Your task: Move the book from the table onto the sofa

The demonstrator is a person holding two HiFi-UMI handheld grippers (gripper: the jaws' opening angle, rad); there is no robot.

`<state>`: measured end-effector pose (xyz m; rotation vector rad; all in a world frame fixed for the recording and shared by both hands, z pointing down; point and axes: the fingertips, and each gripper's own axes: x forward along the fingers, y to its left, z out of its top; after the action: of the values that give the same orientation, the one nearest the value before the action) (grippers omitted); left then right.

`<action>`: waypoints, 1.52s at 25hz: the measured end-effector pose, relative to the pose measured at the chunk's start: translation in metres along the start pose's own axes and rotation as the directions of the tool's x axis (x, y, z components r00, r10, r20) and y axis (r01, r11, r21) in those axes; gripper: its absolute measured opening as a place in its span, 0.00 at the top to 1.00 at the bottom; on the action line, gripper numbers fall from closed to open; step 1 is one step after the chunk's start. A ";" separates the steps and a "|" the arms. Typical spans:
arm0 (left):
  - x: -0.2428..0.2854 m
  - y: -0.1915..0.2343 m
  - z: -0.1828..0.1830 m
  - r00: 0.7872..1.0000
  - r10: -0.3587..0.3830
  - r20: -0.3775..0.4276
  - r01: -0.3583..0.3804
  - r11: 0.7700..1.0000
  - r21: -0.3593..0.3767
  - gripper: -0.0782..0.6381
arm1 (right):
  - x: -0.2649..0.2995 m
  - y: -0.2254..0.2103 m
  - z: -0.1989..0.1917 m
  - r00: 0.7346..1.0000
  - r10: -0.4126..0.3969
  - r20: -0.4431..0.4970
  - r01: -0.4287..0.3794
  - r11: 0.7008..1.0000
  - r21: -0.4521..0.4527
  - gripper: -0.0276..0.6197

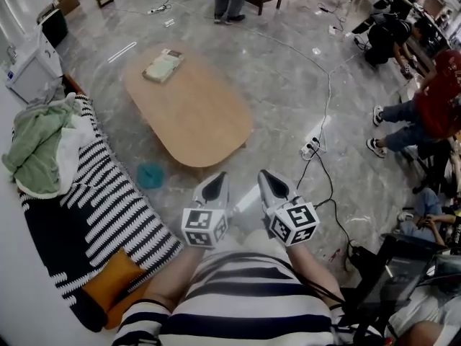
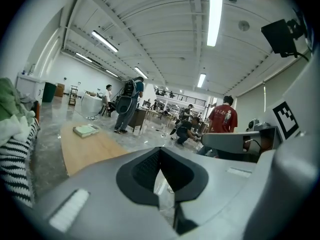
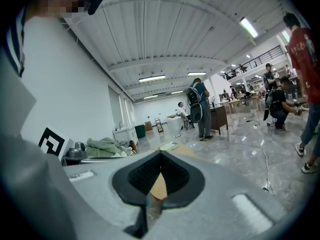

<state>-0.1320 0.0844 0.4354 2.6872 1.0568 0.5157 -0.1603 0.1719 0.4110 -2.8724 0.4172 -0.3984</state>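
A pale green book [image 1: 163, 65] lies flat at the far end of the oval wooden table [image 1: 194, 114]; it also shows small in the left gripper view as the book [image 2: 86, 130] and in the right gripper view as the book [image 3: 169, 146]. My left gripper [image 1: 217, 180] and right gripper [image 1: 268, 178] are held side by side near my body, short of the table's near end, both shut and empty. The sofa [image 1: 94, 215], under a black-and-white striped cover, runs along the left.
Green and white cloths [image 1: 43, 143] are piled on the sofa's far end, an orange cushion [image 1: 108, 280] at its near end. A teal object [image 1: 150, 175] sits on the floor by the table. A power strip with cables [image 1: 311, 148] lies right. Several people stand or sit at the back and right.
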 end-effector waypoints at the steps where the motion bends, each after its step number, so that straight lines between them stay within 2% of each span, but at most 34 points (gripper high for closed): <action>1: 0.002 0.002 0.000 1.000 -0.001 -0.002 0.001 1.000 -0.008 0.88 | 0.003 0.000 0.000 1.000 0.001 -0.007 -0.001 1.000 -0.003 0.97; 7: 0.028 0.009 0.008 1.000 0.000 0.000 0.000 1.000 -0.008 0.88 | 0.026 -0.021 0.011 1.000 -0.009 0.002 0.009 1.000 0.001 0.97; 14: 0.084 0.016 0.024 0.998 0.068 0.013 -0.068 0.998 -0.018 0.89 | 0.057 -0.071 0.032 0.999 0.033 0.010 -0.033 0.999 -0.017 0.97; 29: 0.224 -0.035 0.048 0.992 0.115 0.049 -0.114 0.993 -0.027 0.89 | 0.087 -0.211 0.081 0.996 0.090 0.010 -0.090 0.995 -0.044 0.96; 38: 0.266 -0.050 0.059 0.989 0.138 0.043 -0.138 0.990 -0.020 0.89 | 0.093 -0.265 0.095 0.998 0.068 0.021 -0.067 0.998 -0.005 0.97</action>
<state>0.0421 0.3001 0.4309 2.7569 0.8555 0.4845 0.0197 0.4083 0.4079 -2.8546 0.5103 -0.3563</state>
